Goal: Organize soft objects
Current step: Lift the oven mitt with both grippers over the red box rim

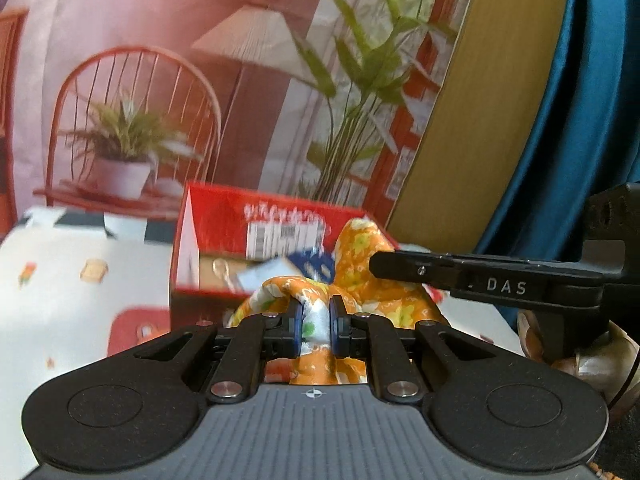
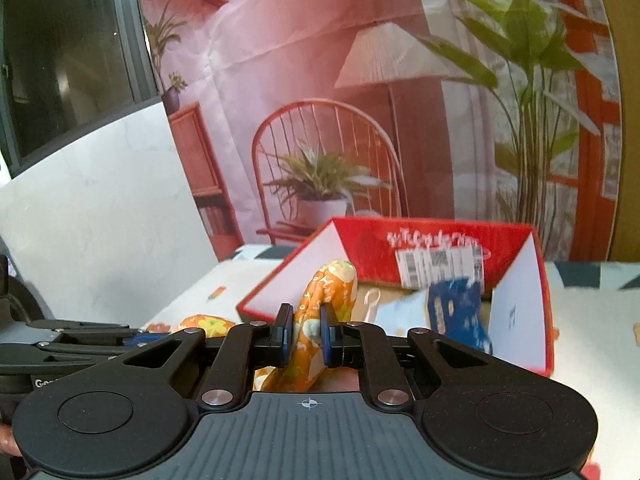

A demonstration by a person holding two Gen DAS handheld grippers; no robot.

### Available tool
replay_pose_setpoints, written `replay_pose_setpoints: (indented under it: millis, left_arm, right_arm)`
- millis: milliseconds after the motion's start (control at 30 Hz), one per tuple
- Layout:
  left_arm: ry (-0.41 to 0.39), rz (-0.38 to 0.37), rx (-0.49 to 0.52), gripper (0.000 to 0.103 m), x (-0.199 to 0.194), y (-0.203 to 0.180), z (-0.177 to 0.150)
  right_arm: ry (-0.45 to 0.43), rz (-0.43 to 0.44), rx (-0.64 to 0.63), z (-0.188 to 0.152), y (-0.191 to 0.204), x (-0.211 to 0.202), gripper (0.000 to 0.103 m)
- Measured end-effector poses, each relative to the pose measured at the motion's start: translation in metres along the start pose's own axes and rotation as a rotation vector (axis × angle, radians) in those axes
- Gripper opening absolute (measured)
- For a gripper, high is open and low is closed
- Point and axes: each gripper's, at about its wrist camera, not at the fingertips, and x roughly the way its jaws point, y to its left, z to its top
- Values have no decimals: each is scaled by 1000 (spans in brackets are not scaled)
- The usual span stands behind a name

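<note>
Each wrist view looks forward, slightly downward, along its own fingers. Both sit close and share the red box (image 1: 276, 220) (image 2: 432, 240) and the printed backdrop (image 1: 160, 60) (image 2: 300, 60).

— What sort of place is this?
— A staged home corner: a printed backdrop (image 2: 320, 80) of a chair and lamp hangs behind a table with a patterned tablecloth (image 1: 80, 280), beside a window (image 2: 68, 52).

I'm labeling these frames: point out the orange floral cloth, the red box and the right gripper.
orange floral cloth (image 1: 352, 252), left wrist view, upper raised fold.
red box (image 2: 360, 236), right wrist view, inner back wall.
right gripper (image 2: 306, 330), right wrist view, midway between fingertips pinching cloth.
</note>
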Motion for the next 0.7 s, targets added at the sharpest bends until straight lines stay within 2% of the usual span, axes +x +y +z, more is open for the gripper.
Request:
replay_pose_setpoints:
  millis: [333,567,700]
  left_arm:
    - [-78,8,28,14,19,2,42]
    - [-163,37,53,14,33,5,79]
    - [-122,65,78,14,63,15,94]
  right_arm:
    - [-41,-14,-41,37,-6,22,13]
    - [-110,-23,-52,75,-18,38,12]
    - [-95,-46,-91,89,-25,63,12]
